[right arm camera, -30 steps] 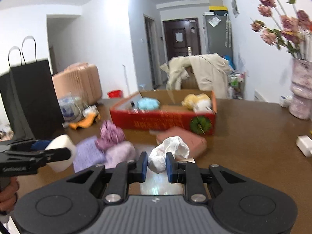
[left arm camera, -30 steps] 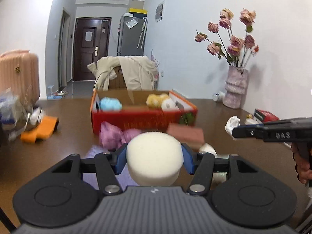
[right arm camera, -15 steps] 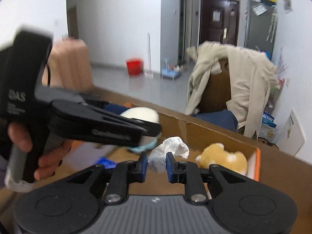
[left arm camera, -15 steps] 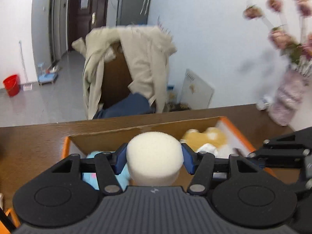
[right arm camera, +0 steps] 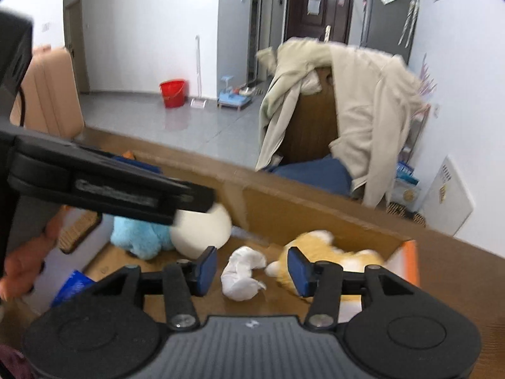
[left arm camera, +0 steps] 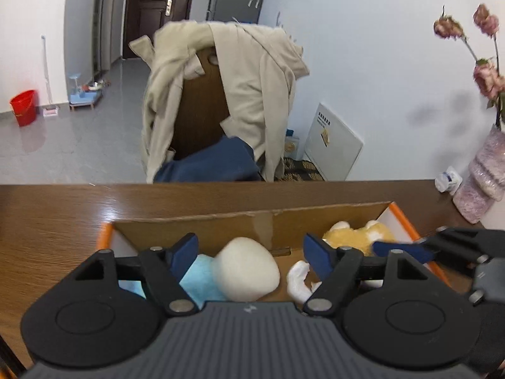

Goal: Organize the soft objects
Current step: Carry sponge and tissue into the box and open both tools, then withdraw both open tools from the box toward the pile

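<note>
Both grippers hang open over an orange-edged cardboard box [left arm camera: 252,221] on the brown table. My left gripper [left arm camera: 251,251] is open; the round white sponge [left arm camera: 246,273] lies loose below it in the box, against a blue plush [left arm camera: 199,281]. My right gripper [right arm camera: 252,267] is open; the crumpled white cloth [right arm camera: 241,273] lies on the box floor below it, beside a yellow plush [right arm camera: 325,252]. The sponge [right arm camera: 202,229] and blue plush [right arm camera: 139,237] also show in the right wrist view, with the left gripper's body crossing above them.
A chair draped with a beige coat [left arm camera: 221,94] stands behind the table. A vase of dried pink flowers [left arm camera: 483,177] stands at the table's right. A red bucket [right arm camera: 172,93] is on the floor. A brown brush [right arm camera: 79,232] lies at the box's left end.
Both grippers have opened over the box. The white sponge dropped from the left gripper and the white cloth dropped from the right gripper into the box.
</note>
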### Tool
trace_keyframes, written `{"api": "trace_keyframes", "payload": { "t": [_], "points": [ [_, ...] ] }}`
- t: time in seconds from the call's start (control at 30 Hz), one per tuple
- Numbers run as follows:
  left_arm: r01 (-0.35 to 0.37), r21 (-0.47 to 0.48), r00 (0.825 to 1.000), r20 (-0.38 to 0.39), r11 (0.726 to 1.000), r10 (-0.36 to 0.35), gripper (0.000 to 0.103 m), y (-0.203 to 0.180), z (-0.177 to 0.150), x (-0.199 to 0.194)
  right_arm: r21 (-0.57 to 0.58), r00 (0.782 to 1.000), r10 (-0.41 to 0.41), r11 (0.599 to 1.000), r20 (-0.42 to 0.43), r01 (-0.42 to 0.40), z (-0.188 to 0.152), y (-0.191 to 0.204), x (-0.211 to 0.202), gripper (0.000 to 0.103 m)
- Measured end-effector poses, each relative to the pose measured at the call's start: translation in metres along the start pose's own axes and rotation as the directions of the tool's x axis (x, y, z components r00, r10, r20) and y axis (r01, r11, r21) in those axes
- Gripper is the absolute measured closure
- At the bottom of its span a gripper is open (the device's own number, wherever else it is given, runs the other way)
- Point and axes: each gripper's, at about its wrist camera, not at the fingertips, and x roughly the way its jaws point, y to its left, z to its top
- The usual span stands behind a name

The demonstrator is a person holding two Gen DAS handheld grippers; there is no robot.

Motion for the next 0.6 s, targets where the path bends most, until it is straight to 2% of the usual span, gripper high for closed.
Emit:
{"api": "trace_keyframes", "payload": {
  "t": [0.17, 0.27, 0.33, 0.43, 0.6],
  "points": [
    [-0.036, 0.047, 0.997, 0.077, 0.998, 0.032, 0.024, -0.007, 0.005, -0.079, 0.015, 0.997, -0.045, 0.999, 0.067, 0.044, 0.004, -0.015, -0.076, 0.046],
    [-0.074, 0.074, 0.989, 0.132, 0.994, 0.064, 0.017, -0.017, -0.009, -0.136, 0.04, 0.993, -0.052, 0.998, 0.107, 0.048, -0.004, -0.017, -0.132, 0.038],
    [-0.128, 0.109, 0.977, 0.187, 0.986, 0.106, 0.017, -0.025, -0.029, -0.174, 0.045, 0.988, -0.06, 0.998, 0.144, 0.054, -0.019, -0.014, -0.174, 0.035],
    [-0.164, 0.151, 0.96, 0.25, 0.975, 0.123, 0.015, -0.035, -0.064, -0.228, 0.036, 0.98, -0.046, 0.999, 0.196, 0.039, -0.05, -0.007, -0.227, 0.03],
    [-0.155, 0.144, 0.935, 0.341, 0.977, 0.098, 0.007, -0.047, -0.132, -0.304, 0.054, 0.965, -0.018, 0.999, 0.26, 0.004, -0.112, 0.014, -0.291, 0.028]
  ]
}}
